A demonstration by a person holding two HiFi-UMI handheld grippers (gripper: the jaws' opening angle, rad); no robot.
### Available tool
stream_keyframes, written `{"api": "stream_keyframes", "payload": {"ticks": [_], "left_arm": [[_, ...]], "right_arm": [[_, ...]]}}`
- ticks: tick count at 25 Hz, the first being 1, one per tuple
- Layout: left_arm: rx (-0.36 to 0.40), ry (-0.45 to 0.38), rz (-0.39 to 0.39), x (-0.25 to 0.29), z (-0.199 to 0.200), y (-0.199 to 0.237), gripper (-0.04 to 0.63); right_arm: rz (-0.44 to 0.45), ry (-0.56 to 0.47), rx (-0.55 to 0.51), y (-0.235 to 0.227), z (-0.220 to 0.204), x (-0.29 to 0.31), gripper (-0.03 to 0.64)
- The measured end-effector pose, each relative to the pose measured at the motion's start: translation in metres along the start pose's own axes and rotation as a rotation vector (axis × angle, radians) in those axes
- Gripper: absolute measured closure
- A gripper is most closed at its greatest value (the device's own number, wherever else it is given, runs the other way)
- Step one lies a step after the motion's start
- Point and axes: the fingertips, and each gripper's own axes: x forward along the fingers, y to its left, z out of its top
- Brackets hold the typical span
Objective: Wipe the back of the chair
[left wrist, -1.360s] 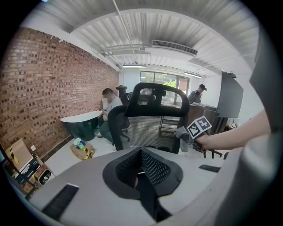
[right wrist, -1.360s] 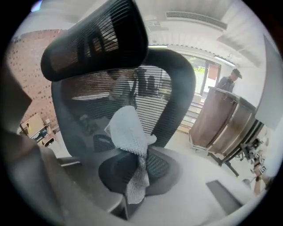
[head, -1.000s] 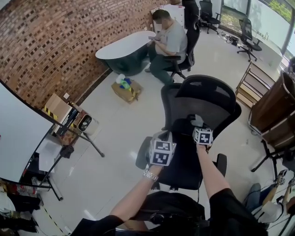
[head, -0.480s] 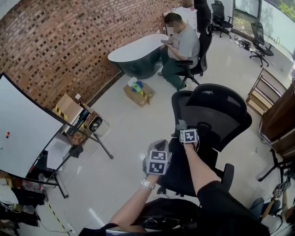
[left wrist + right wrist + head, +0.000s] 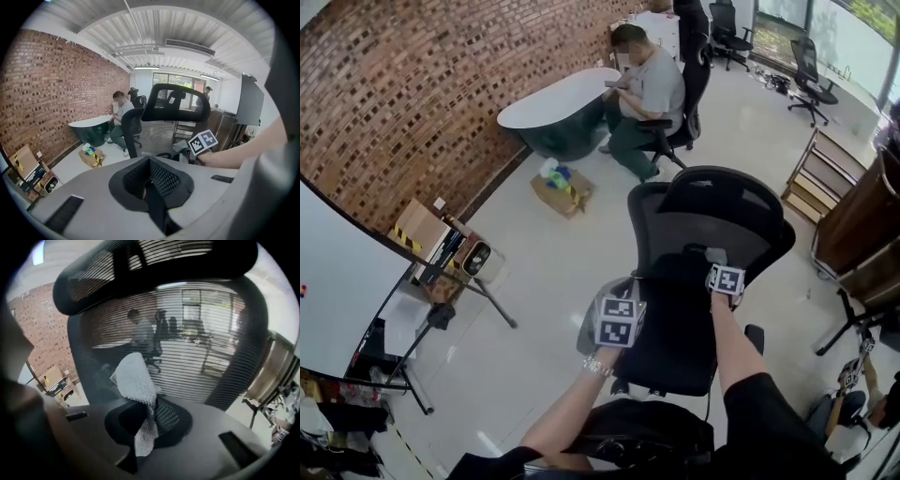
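Observation:
A black mesh office chair [image 5: 712,220] stands in the middle of the head view, its back turned toward me. My right gripper [image 5: 719,265] is shut on a grey cloth [image 5: 711,254] and holds it against the lower part of the backrest. In the right gripper view the cloth [image 5: 137,383] stands up out of the right gripper [image 5: 144,420], close in front of the mesh back [image 5: 197,338]. My left gripper [image 5: 619,305] hangs to the left of the chair's seat. In the left gripper view the left gripper [image 5: 152,185] is shut with nothing in it, and the chair [image 5: 176,101] is ahead.
A person [image 5: 647,89] sits on another chair beside a rounded table [image 5: 548,98] at the back. A cardboard box [image 5: 561,187] lies on the floor. A whiteboard on a stand [image 5: 342,281] is at the left, wooden shelving [image 5: 862,234] at the right, a brick wall [image 5: 422,84] behind.
Over the last half second my right gripper has carried the cloth to the right across the chair's back. The left gripper has stayed about where it was.

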Motion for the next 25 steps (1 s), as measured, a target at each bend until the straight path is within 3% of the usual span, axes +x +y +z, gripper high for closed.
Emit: {"api": "stream_keyframes", "payload": {"ticks": [5, 9, 11, 16, 19, 22, 25], "left_arm": [[-0.003, 0.006, -0.057, 0.013, 0.005, -0.022, 0.592], [0.005, 0.008, -0.096, 0.021, 0.008, -0.043, 0.592], [0.009, 0.008, -0.099, 0.023, 0.009, -0.045, 0.592], [0.006, 0.013, -0.078, 0.024, 0.009, -0.036, 0.592], [-0.001, 0.009, -0.06, 0.024, 0.008, -0.039, 0.592], [-0.006, 0.003, -0.058, 0.022, 0.014, -0.035, 0.592], [-0.004, -0.01, -0.057, 0.017, 0.018, -0.033, 0.592]], "right_arm": [[-0.119, -0.001, 0.068, -0.1, -0.011, -0.035, 0.591], [-0.127, 0.012, 0.186, -0.117, -0.021, -0.055, 0.591], [-0.047, -0.031, 0.17, -0.075, -0.002, -0.054, 0.591], [0.213, -0.086, 0.003, 0.09, 0.062, -0.053, 0.591], [0.34, -0.099, -0.047, 0.165, 0.093, -0.058, 0.591], [0.372, -0.115, -0.099, 0.205, 0.127, -0.058, 0.591], [0.299, -0.063, -0.113, 0.184, 0.124, -0.041, 0.591]]}}
